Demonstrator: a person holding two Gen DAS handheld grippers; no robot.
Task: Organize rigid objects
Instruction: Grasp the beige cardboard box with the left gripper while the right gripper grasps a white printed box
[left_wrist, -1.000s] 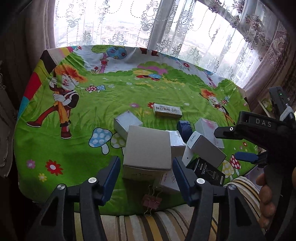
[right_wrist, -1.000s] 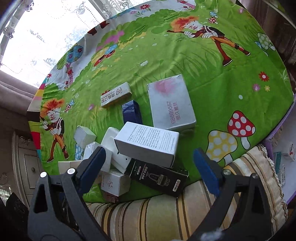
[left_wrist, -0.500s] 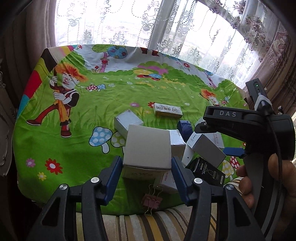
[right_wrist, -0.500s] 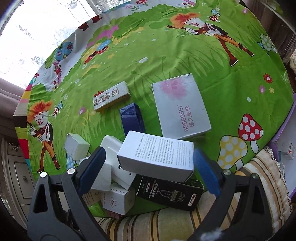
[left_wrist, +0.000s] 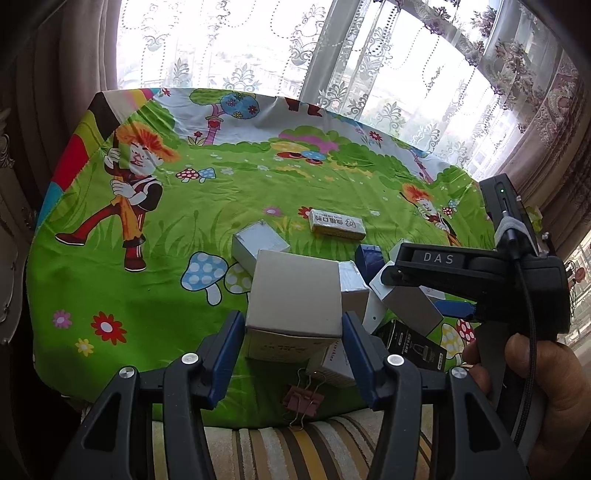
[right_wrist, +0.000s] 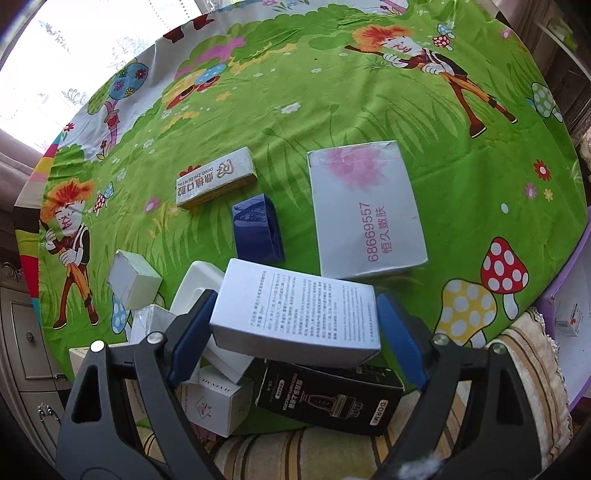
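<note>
Since a second ago my right gripper (right_wrist: 295, 325) has closed in on the printed white box (right_wrist: 295, 314), pinching it atop the pile at the table's (right_wrist: 369, 92) near edge; my left gripper (left_wrist: 293, 332) pinches the grey box (left_wrist: 295, 295).

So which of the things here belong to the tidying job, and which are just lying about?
Job:
- beige box between the left claw fingers
- white printed box between the right claw fingers
- black box
- blue box
- pink-printed box
- dental box

Lying about:
- binder clip
- cartoon tablecloth
- lace curtains
</note>
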